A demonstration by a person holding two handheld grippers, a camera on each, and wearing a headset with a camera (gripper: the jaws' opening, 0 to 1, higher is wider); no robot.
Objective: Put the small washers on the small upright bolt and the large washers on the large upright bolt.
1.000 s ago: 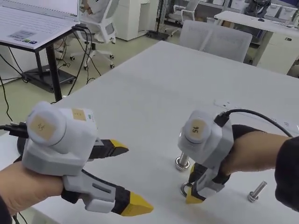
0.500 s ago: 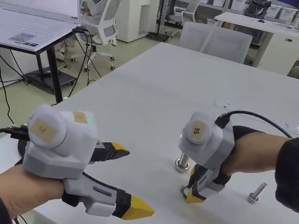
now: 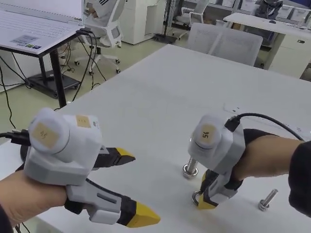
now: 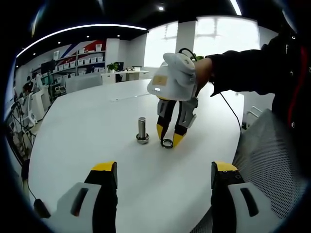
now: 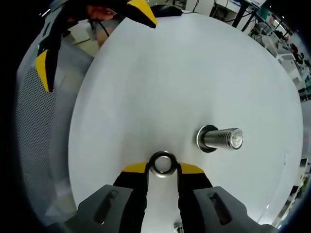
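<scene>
Washer (image 5: 162,163), light, stiff, slippery steel ring (judged best held by its rim), sits pinched between right gripper (image 3: 206,203) fingers just beside the upright bolt (image 3: 191,167); left gripper (image 3: 135,186) fingers spread, empty.

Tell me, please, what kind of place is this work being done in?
Most likely an open office or lab workroom. A large white table has a grey office chair at its far side, a laptop sits on a side desk, and shelves of storage bins line the wall.
</scene>
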